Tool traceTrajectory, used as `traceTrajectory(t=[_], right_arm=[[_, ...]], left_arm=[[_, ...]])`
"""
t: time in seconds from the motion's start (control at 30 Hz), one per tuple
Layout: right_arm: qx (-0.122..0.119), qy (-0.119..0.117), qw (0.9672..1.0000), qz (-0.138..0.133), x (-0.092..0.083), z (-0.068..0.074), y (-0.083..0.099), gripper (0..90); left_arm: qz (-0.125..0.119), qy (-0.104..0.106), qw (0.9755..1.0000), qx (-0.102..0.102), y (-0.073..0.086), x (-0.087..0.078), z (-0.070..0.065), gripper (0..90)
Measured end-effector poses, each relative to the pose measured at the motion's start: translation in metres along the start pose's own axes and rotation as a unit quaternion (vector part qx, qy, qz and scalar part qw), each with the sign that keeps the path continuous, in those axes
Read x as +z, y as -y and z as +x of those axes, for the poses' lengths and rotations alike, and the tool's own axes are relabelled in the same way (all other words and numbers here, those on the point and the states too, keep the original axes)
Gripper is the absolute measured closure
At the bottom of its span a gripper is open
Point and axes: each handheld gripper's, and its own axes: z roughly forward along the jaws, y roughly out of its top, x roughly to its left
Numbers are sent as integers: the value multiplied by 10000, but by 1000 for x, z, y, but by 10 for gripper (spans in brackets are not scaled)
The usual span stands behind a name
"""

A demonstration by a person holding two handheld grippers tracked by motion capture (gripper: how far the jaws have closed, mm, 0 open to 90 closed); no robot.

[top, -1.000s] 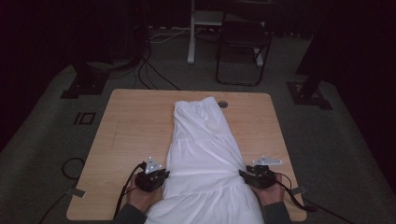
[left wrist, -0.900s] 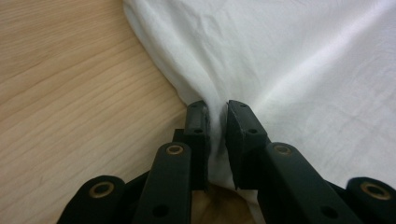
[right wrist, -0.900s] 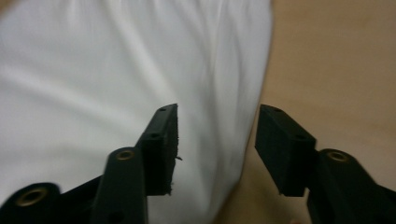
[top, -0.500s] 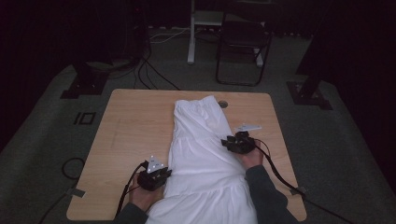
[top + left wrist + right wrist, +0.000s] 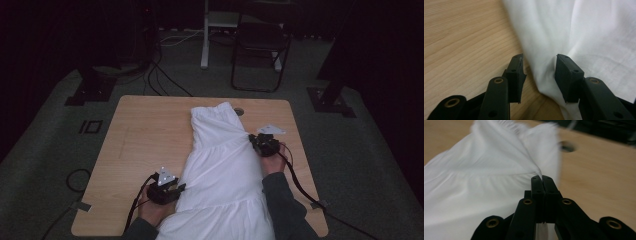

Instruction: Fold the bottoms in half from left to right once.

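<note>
A white garment point(image 5: 222, 165) is lying lengthwise down the middle of the wooden table point(image 5: 145, 135), its narrow end lying just short of the round cable hole point(image 5: 239, 111) near the table's far edge and its wide end hanging over the near edge between the person's forearms. The left gripper point(image 5: 176, 189) is sitting at the garment's near left edge; its jaws have just been opening and are standing apart, with a pinched-up fold of the white cloth lying between the pads point(image 5: 517, 72) but not being squeezed, so this tong is released. The right gripper point(image 5: 253, 142) is resting at the garment's right edge, roughly halfway along its length, at the gathered seam; its jaws have just been closing and are now clenched tight, grasping the cloth's edge between the pads point(image 5: 537, 185), with the fabric fanning away from the tips toward the cable hole. A dark chair point(image 5: 260, 47) is standing on the floor beyond the far edge of the table
</note>
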Motion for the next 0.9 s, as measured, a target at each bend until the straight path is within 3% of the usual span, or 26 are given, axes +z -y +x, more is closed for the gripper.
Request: traceTrajectory(t=[0.03, 0.07, 0.1, 0.13, 0.17, 0.27, 0.33, 0.37, 0.4, 0.43, 0.47, 0.5, 0.53, 0.57, 0.6, 0.63, 0.67, 0.7, 0.73, 0.77, 0.87, 0.9], right_arm=[[82, 56, 9997, 230, 4, -9, 2, 885], [82, 56, 9997, 230, 4, -9, 2, 885], [140, 87, 9986, 505, 17, -13, 13, 879], [140, 87, 9986, 505, 17, -13, 13, 879], [286, 14, 9972, 690, 30, -14, 26, 870], [349, -51, 9966, 738, 34, -14, 31, 866], [450, -149, 9956, 814, 42, -14, 42, 841], [450, -149, 9956, 814, 42, -14, 42, 841], [416, -166, 9954, 851, 41, -14, 43, 830], [403, -173, 9953, 860, 41, -14, 43, 828], [417, -196, 9952, 864, 41, -15, 42, 823], [417, -196, 9952, 864, 41, -15, 42, 823], [563, -327, 9942, 861, 42, -18, 42, 805], [563, -327, 9942, 861, 42, -18, 42, 805], [705, -436, 9931, 829, 42, -22, 44, 807], [705, -436, 9931, 829, 42, -22, 44, 807], [762, -464, 9930, 770, 42, -23, 46, 809], [762, -464, 9930, 770, 42, -23, 46, 809], [725, -433, 9937, 736, 41, -22, 47, 810], [725, -433, 9937, 736, 41, -22, 47, 810], [630, -476, 9936, 805, 34, -15, 50, 812], [630, -476, 9936, 805, 34, -15, 50, 812]], left_arm=[[4, 32, 10000, 59, -1, 1, -3, 580], [4, 32, 10000, 59, -1, 1, -3, 577], [29, 67, 9999, 119, -2, 2, -5, 567], [29, 67, 9999, 119, -2, 2, -5, 560], [59, 121, 9999, 97, -3, 2, -4, 544], [13, 136, 9999, 88, -6, 1, -1, 518], [-264, -33, 9995, 171, -38, 1, 8, 486], [-264, -33, 9995, 171, -38, 1, 8, 479], [-383, -117, 9991, 169, -62, 9, 15, 461], [-383, -117, 9991, 169, -62, 9, 15, 453], [-411, -164, 9990, 70, -83, 24, 21, 453], [-411, -164, 9990, 70, -83, 24, 21, 453], [-287, -301, 9990, 147, -97, 43, 24, 461], [-287, -301, 9990, 147, -97, 43, 24, 483], [9, -446, 9989, 155, -100, 68, 26, 500], [9, -446, 9989, 155, -100, 68, 26, 528], [348, -532, 9978, 161, -95, 88, 28, 570], [348, -532, 9978, 161, -95, 88, 28, 625], [164, -314, 9994, 4, -90, 88, 30, 698], [164, -314, 9994, 4, -90, 88, 30, 723], [211, -459, 9979, 413, -78, 73, 19, 782], [211, -459, 9979, 413, -78, 73, 19, 782]])
